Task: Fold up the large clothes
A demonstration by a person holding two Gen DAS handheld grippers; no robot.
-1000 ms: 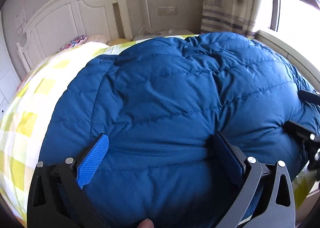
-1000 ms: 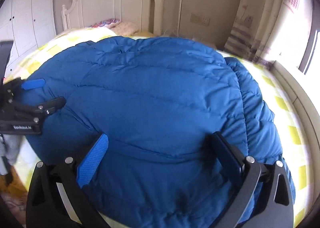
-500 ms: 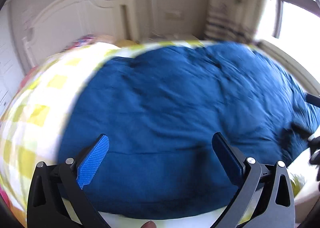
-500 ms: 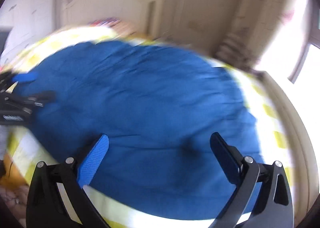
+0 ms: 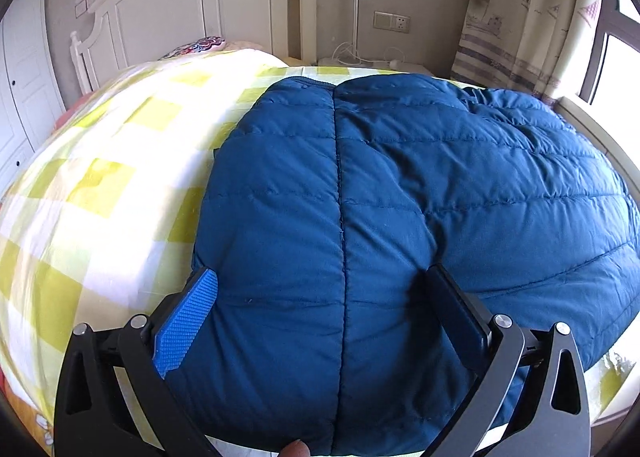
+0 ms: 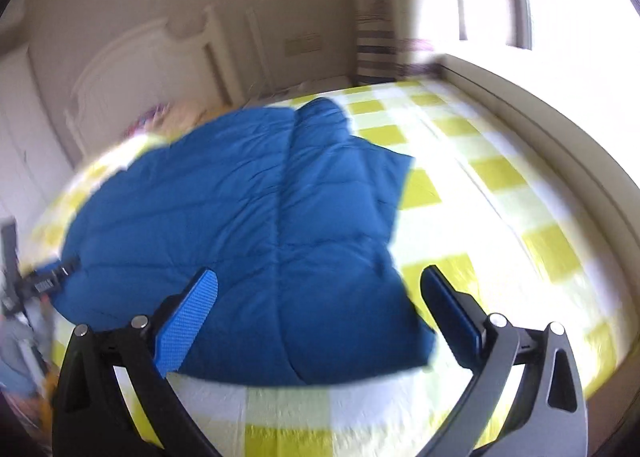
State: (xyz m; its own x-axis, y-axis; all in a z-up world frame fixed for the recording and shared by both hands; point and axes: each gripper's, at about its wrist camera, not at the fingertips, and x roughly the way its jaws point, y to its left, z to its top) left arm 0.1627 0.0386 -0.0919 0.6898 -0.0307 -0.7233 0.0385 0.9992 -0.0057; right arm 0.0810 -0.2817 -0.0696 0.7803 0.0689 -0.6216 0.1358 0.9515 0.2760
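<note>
A large blue quilted down jacket [image 5: 400, 217] lies spread on a bed with a yellow and white checked sheet [image 5: 100, 185]. My left gripper [image 5: 320, 285] is open and empty, just above the jacket's near left part. In the right wrist view the jacket [image 6: 260, 225] lies ahead and to the left. My right gripper [image 6: 320, 285] is open and empty, over the jacket's near right corner. The left gripper [image 6: 44, 281] shows at the far left of the right wrist view, at the jacket's edge.
A white headboard [image 5: 192, 13] and a patterned pillow [image 5: 196, 47] stand at the far end. A curtain [image 5: 516, 17] and a window are on the right. A low cream ledge [image 6: 540, 117] runs along the bed's right side. White wardrobe doors [image 5: 20, 89] are on the left.
Both grippers have pulled back and swung apart, left one leftward, right one rightward. More checked sheet shows in both views. Both stay open and empty.
</note>
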